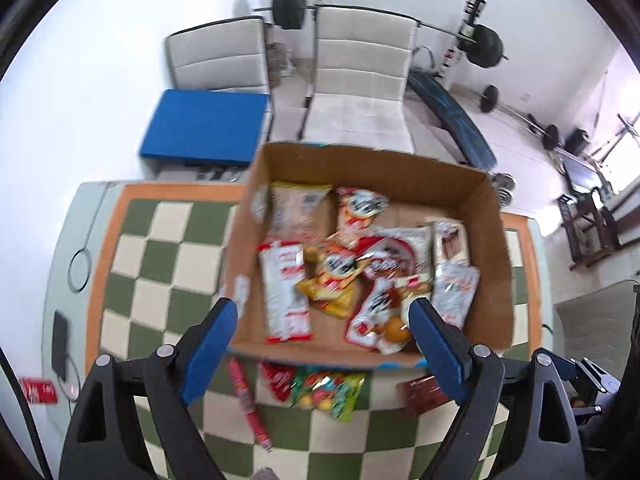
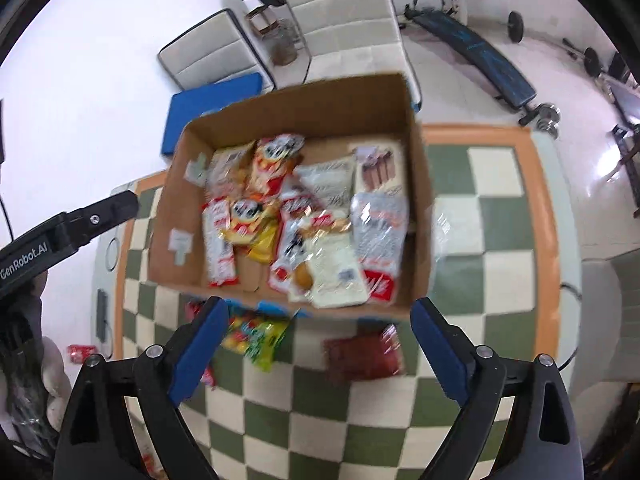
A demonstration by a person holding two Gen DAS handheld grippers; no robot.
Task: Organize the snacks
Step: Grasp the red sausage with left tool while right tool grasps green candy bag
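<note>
Blue-padded fingers (image 1: 208, 344) of the left tool (image 1: 322, 354) stand wide apart with nothing between them, poised over the near wall of the cardboard box (image 1: 404, 172). Just under that tool, outside the box on the checkered table (image 1: 168, 248), lie a pink sausage stick (image 1: 248, 400), a red packet (image 1: 278, 380), a green candy bag (image 1: 332, 394) and a dark red-brown packet (image 1: 424, 394), four loose snacks in a row from left to right. Inside the box sits a blurred heap of roughly ten packets, among them a long red-and-white packet (image 1: 286, 292) at the left and a silver-white packet (image 1: 454, 294) at the right. Only the left view shows the sausage stick whole. Turning to the right view, the right tool (image 2: 316, 346) also gapes empty, its jaws spread before the box's near wall, with the green candy bag by its left finger and the dark red-brown packet between the fingers on the table. Only this view shows the other tool's black body at the left edge and a gloved hand (image 2: 54, 380) gripping it. Two white chairs (image 1: 360, 80) stand beyond the table.
</note>
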